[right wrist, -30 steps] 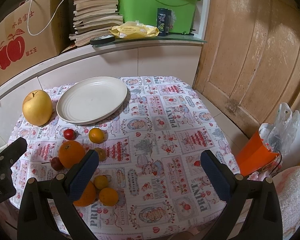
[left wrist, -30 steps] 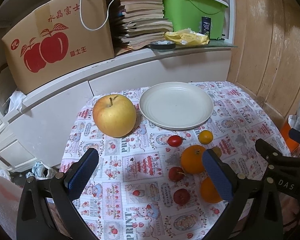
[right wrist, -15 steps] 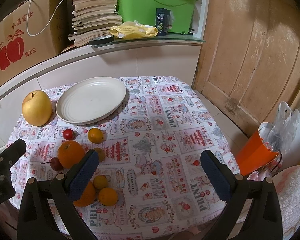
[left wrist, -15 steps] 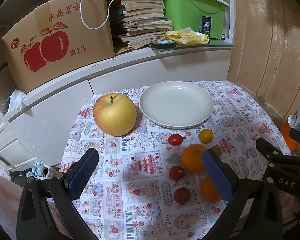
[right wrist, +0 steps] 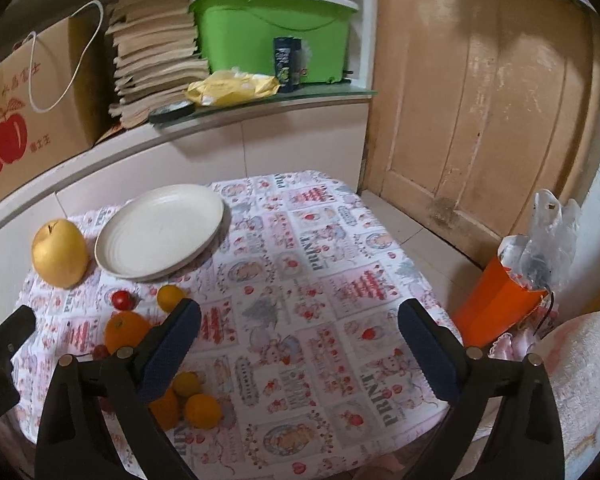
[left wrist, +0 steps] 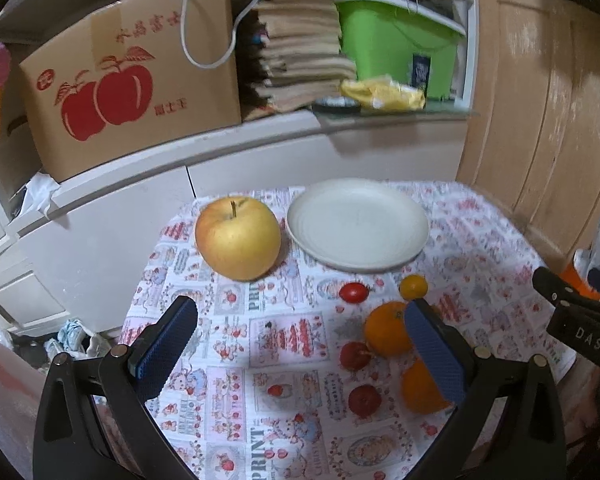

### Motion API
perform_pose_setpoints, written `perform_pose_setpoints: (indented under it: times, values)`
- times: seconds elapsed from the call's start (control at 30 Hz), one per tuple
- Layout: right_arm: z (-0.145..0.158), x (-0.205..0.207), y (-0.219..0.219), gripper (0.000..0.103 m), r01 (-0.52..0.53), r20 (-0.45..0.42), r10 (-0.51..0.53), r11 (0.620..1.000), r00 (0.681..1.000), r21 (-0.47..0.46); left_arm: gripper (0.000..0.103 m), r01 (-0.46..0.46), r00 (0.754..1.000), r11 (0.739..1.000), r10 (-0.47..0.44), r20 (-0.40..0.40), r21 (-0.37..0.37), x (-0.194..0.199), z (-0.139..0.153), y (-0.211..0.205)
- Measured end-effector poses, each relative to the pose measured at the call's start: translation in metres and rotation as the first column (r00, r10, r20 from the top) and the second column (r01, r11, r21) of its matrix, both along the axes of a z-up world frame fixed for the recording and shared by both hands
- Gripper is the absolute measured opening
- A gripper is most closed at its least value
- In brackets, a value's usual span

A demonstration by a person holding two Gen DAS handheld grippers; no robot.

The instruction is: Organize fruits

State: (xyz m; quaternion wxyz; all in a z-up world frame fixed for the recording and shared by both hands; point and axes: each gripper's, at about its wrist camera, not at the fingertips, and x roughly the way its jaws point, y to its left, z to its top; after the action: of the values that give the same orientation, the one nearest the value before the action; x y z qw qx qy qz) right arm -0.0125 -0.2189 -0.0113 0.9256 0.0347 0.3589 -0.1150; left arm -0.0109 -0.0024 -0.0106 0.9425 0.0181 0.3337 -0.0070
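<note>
A large yellow apple sits at the table's far left, beside an empty cream plate. Near the front lie an orange, a second orange, a small yellow fruit and red cherry tomatoes. My left gripper is open and empty above the cloth, its right finger in front of the oranges. My right gripper is open and empty over the table's middle; the apple, plate and oranges lie to its left.
The small table carries a printed cloth. Behind it is a white ledge with an apple carton, stacked paper and a green tub. A wooden door and an orange bag stand at the right.
Both grippers have shifted slightly; the left view has drawn back and tilted a little, the right view has risen slightly. Both stay open. No fruit has moved.
</note>
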Motion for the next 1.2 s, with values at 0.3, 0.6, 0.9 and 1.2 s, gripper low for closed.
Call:
perform_pose_setpoints:
  times: [0.3, 0.6, 0.9, 1.2]
  values:
    - [0.003, -0.003, -0.018, 0.092, 0.005, -0.014, -0.004, 0.999, 1.000, 0.034, 0.103, 0.010, 1.000, 0.999, -0.011, -0.013, -0.044, 0.001, 0.004, 0.004]
    - [-0.008, 0.000, -0.006, 0.065, -0.125, -0.082, 0.131, 0.989, 0.988, 0.077, 0.103, 0.017, 0.997, 1.000, -0.015, -0.077, 0.026, 0.002, -0.012, -0.003]
    - [-0.043, 0.007, 0.015, 0.048, -0.256, -0.190, 0.313, 0.927, 0.930, 0.274, 0.103, -0.006, 0.991, 0.999, 0.010, -0.132, 0.033, 0.006, -0.030, 0.012]
    - [-0.069, 0.004, 0.031, 0.037, -0.275, -0.264, 0.359, 0.912, 0.895, 0.306, 0.103, -0.003, 0.988, 1.000, 0.005, -0.157, 0.017, 0.004, -0.035, 0.015]
